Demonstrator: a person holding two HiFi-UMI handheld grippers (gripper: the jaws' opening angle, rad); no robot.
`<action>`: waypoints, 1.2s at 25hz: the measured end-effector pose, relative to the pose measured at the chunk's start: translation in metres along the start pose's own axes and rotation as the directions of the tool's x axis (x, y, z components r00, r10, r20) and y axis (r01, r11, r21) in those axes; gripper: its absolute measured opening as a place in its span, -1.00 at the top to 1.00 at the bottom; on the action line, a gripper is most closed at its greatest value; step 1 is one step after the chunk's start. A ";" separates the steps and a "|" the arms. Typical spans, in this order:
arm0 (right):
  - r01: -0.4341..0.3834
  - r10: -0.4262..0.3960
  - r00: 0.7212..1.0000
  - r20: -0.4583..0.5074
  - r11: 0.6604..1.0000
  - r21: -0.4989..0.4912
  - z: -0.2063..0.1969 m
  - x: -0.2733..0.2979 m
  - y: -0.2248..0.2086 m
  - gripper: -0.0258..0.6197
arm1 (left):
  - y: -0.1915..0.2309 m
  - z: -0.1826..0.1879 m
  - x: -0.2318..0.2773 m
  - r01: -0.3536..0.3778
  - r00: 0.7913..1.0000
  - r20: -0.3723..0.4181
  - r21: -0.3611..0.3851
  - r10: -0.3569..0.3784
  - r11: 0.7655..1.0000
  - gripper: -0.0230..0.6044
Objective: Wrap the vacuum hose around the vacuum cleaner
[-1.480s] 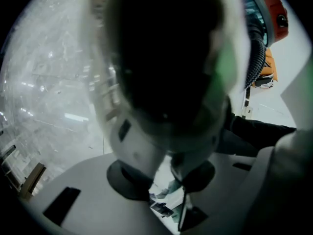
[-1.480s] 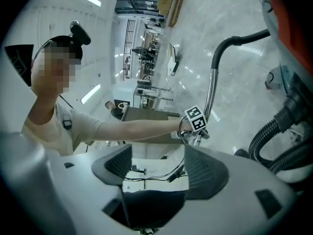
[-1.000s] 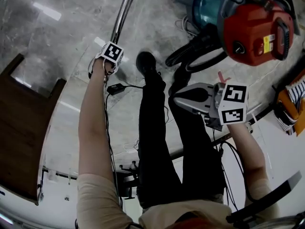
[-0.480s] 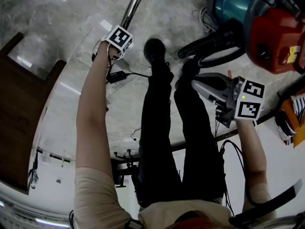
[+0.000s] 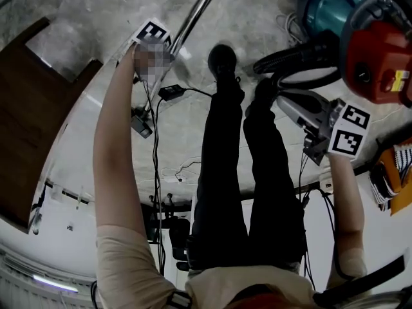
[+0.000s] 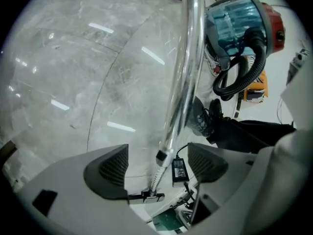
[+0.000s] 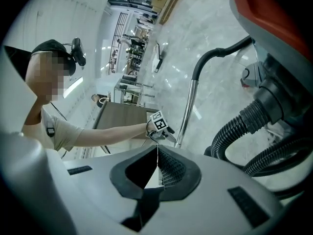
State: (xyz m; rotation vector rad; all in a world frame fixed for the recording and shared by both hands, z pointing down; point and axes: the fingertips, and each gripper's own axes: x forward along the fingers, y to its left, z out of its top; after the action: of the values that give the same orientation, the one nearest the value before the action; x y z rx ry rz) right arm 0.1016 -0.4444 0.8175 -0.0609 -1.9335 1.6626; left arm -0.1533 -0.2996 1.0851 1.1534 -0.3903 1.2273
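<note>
We find no word, brand or number that we can read. The yellow label (image 5: 400,80) on the red vacuum cleaner (image 5: 376,63) is too small to make out, and so is the print on the black power adapter (image 6: 178,170). The left cube (image 5: 152,31) and the right cube (image 5: 349,129) carry only black-and-white square patterns, with no letters.
</note>
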 end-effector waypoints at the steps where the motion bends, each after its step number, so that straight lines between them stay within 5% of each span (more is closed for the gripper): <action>1: 0.006 -0.006 1.000 -0.003 1.000 -0.015 0.000 0.000 0.000 0.90 | -0.002 -0.006 -0.011 0.009 1.000 0.030 -0.013 -0.009 1.000 -0.24; 4: 0.014 -0.018 0.999 -0.043 0.997 -0.081 -0.005 -0.004 0.010 0.90 | -0.018 -0.013 -0.053 0.030 0.982 0.186 -0.040 -0.022 0.999 -0.24; 7: 0.005 -0.021 0.995 -0.101 0.987 -0.161 -0.012 -0.006 0.030 0.90 | -0.054 -0.011 -0.101 0.092 0.916 0.396 -0.050 -0.065 0.994 -0.24; 9: 0.009 -0.036 0.991 -0.127 0.978 -0.211 -0.014 -0.006 0.042 0.90 | -0.086 -0.004 -0.133 0.154 0.839 0.532 -0.032 -0.114 0.988 -0.24; 14: 0.019 -0.061 0.987 -0.148 0.962 -0.271 -0.018 -0.012 0.070 0.90 | -0.191 0.016 -0.190 0.287 0.604 0.770 0.033 -0.207 0.957 -0.24; 17: -0.012 -0.050 0.978 -0.202 0.956 -0.294 -0.036 -0.029 0.085 0.90 | -0.274 0.024 -0.210 0.361 0.492 0.828 0.087 -0.269 0.928 -0.20; 19: 0.008 -0.079 0.970 -0.228 0.954 -0.299 -0.047 -0.055 0.085 0.90 | -0.332 0.036 -0.223 0.387 0.436 0.836 0.158 -0.332 0.908 -0.07; 21: 0.051 -0.119 0.967 -0.223 0.955 -0.292 -0.054 -0.086 0.085 0.90 | -0.385 0.042 -0.230 0.370 0.426 0.819 0.229 -0.383 0.901 0.01; 25: 0.087 -0.135 0.974 -0.184 0.965 -0.247 -0.066 -0.138 0.099 0.90 | -0.458 0.030 -0.246 0.326 0.456 0.781 0.299 -0.427 0.897 0.23; 27: 0.083 -0.127 0.977 -0.172 0.967 -0.241 -0.069 -0.156 0.112 0.90 | -0.476 0.022 -0.260 0.330 0.460 0.784 0.285 -0.417 0.900 0.54; 29: 0.081 -0.119 0.982 -0.147 0.966 -0.246 -0.072 -0.167 0.130 0.90 | -0.481 0.010 -0.274 0.307 0.495 0.786 0.240 -0.370 0.921 0.91; 30: 0.077 -0.113 0.985 -0.129 0.963 -0.256 -0.072 -0.171 0.140 0.90 | -0.478 0.004 -0.284 0.279 0.515 0.789 0.213 -0.334 0.936 0.91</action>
State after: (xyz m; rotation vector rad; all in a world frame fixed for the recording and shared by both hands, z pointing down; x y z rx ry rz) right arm 0.2290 -0.4172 0.6254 -0.1769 -1.9933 1.3079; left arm 0.1651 -0.4054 0.6412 1.7381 -0.8052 0.2993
